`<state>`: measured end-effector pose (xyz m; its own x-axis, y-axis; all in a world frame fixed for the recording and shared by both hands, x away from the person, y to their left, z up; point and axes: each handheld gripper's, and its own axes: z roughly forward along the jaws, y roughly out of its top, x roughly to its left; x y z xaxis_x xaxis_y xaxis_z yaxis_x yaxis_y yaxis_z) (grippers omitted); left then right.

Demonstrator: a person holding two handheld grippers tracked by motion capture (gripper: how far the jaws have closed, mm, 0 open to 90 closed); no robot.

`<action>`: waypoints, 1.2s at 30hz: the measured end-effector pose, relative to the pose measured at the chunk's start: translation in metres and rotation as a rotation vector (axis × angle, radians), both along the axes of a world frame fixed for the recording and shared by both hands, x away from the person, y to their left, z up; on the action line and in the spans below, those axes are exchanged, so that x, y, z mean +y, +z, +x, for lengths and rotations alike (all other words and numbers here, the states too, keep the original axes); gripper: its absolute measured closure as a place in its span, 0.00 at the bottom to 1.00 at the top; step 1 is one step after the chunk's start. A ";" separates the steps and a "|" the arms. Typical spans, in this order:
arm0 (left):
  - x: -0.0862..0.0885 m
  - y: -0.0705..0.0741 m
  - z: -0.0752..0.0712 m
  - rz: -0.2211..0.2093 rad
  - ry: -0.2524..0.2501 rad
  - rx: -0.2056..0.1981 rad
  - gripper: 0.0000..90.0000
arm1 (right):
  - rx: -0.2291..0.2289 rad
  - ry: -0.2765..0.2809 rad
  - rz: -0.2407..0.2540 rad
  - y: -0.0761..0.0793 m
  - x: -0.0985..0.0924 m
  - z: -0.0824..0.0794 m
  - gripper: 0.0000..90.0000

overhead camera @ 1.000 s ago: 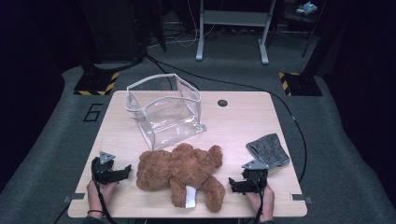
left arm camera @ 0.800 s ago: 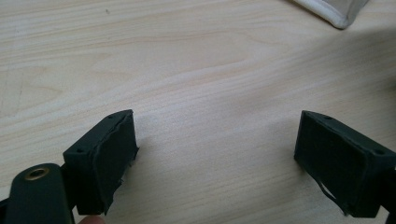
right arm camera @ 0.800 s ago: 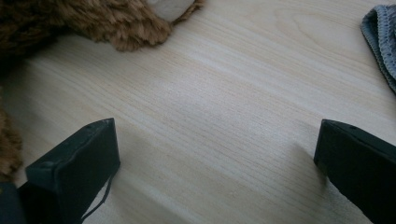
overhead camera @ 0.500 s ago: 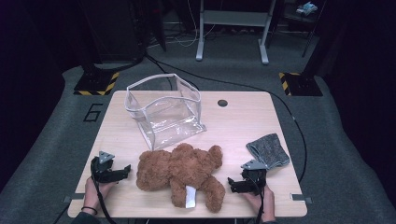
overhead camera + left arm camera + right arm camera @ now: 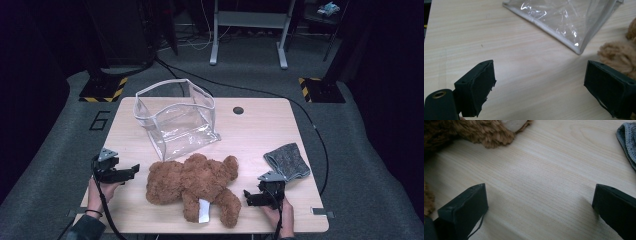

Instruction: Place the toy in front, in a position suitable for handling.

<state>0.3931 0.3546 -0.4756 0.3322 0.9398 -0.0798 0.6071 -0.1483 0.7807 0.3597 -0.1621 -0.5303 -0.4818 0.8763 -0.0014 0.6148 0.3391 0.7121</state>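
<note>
The teddy bear (image 5: 192, 187) lies on the table (image 5: 260, 130) between your two grippers. Your left gripper (image 5: 131, 171) and right gripper (image 5: 248, 196) are both spread wide, holding nothing.

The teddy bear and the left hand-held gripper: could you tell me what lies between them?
Only bare wooden table separates the left hand-held gripper from the teddy bear, as the high view shows.

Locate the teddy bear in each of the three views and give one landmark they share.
High view: teddy bear lies at the table's near centre, between both grippers.
Left gripper view: its fur at the right edge.
Right gripper view: its fur along the top left.
Shared landmark: the wooden table.
</note>
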 end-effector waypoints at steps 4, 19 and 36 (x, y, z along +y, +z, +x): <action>-0.009 0.011 0.007 -0.017 -0.032 -0.008 0.11 | -0.001 0.001 0.000 0.000 0.000 0.000 0.00; -0.046 0.052 0.041 0.001 -0.100 -0.064 0.12 | -0.001 0.003 0.001 0.000 0.000 0.000 0.00; -0.070 0.089 0.064 0.025 -0.015 -0.123 0.16 | -0.001 0.004 0.000 0.000 0.000 0.000 0.00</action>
